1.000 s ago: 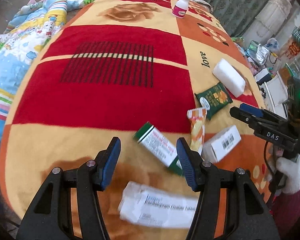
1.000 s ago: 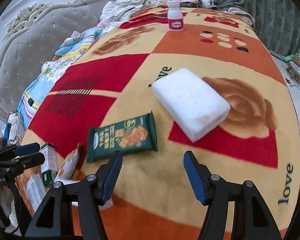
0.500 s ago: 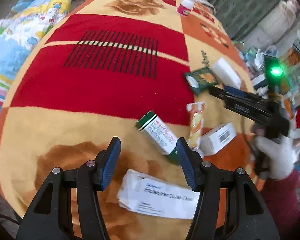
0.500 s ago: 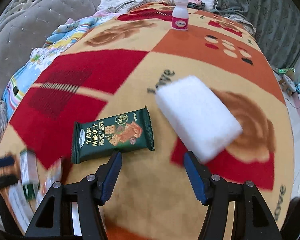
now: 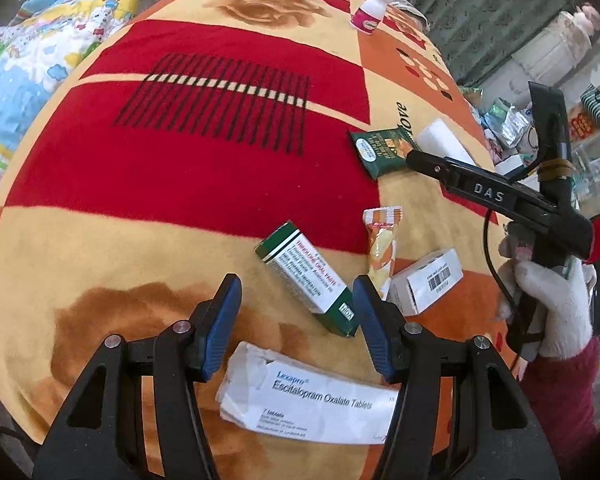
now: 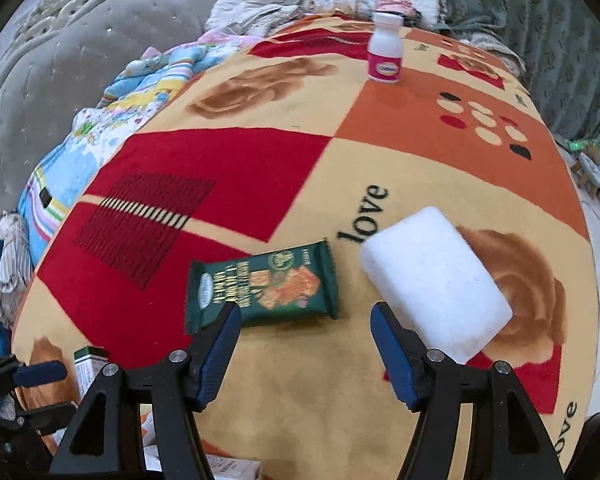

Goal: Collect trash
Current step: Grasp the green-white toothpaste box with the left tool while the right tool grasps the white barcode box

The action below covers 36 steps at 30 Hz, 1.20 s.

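Trash lies on a red, orange and cream blanket (image 5: 204, 152). My left gripper (image 5: 298, 292) hangs open over a green-and-white medicine box (image 5: 306, 276), not touching it. A flattened white tablet carton (image 5: 308, 392) lies just below its fingers. To the right are an orange snack wrapper (image 5: 382, 248) and a white barcode box (image 5: 428, 280). My right gripper (image 6: 306, 320) is above the near edge of a green cracker packet (image 6: 260, 292); its jaws are opening with nothing between them. A white foam block (image 6: 432, 280) lies beside its right finger. A gloved hand (image 5: 552, 308) holds that gripper.
A white bottle with a pink label (image 6: 385, 54) stands upright at the far end of the blanket. A grey tufted headboard (image 6: 60, 72) and a patterned quilt (image 6: 112, 120) lie to the left. Cluttered bags and boxes (image 5: 540, 120) sit past the blanket's right edge.
The right gripper has swung across toward the green cracker packet, which now sits closer to its left finger, and its jaws have spread slightly. The left gripper has stayed over the medicine box.
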Available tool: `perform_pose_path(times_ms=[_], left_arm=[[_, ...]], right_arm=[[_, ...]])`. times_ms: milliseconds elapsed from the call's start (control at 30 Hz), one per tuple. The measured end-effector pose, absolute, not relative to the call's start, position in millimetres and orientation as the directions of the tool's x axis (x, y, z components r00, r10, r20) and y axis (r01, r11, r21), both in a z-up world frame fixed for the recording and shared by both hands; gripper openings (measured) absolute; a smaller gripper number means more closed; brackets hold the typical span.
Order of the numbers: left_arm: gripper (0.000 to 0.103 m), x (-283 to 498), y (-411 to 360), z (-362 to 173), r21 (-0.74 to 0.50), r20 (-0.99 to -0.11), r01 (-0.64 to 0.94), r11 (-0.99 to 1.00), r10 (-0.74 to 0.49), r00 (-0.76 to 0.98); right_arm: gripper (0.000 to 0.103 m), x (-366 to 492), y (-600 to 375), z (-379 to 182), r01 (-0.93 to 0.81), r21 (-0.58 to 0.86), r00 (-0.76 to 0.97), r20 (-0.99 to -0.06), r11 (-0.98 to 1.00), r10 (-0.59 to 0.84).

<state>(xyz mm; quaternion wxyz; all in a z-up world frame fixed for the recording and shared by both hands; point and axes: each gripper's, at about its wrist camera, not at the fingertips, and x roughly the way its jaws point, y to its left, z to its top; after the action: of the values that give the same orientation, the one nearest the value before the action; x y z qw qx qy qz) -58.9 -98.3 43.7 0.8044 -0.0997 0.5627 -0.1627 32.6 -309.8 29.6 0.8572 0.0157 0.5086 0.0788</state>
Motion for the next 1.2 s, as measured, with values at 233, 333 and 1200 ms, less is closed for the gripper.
perform_pose_path(times_ms=[233, 333, 1200], left_arm=[[0.056, -53.0, -107.7, 39.6, -0.328, -0.879, 0.151, 0.932, -0.360, 0.312], [0.056, -48.9, -106.6, 34.1, -0.330, -0.881, 0.123, 0.936, -0.352, 0.316], [0.025, -52.8, -115.6, 45.3, -0.337, -0.856, 0.162, 0.927, -0.374, 0.358]], right_arm=[[0.067, -6.3, -313.5, 42.5, -0.248, 0.237, 0.420, -0.848, 0.939, 0.325], [0.068, -28.0, -321.4, 45.1, -0.248, 0.252, 0.409, -0.848, 0.935, 0.337], [0.071, -78.4, -291.3, 28.4, -0.284, 0.260, 0.461, -0.807, 0.923, 0.369]])
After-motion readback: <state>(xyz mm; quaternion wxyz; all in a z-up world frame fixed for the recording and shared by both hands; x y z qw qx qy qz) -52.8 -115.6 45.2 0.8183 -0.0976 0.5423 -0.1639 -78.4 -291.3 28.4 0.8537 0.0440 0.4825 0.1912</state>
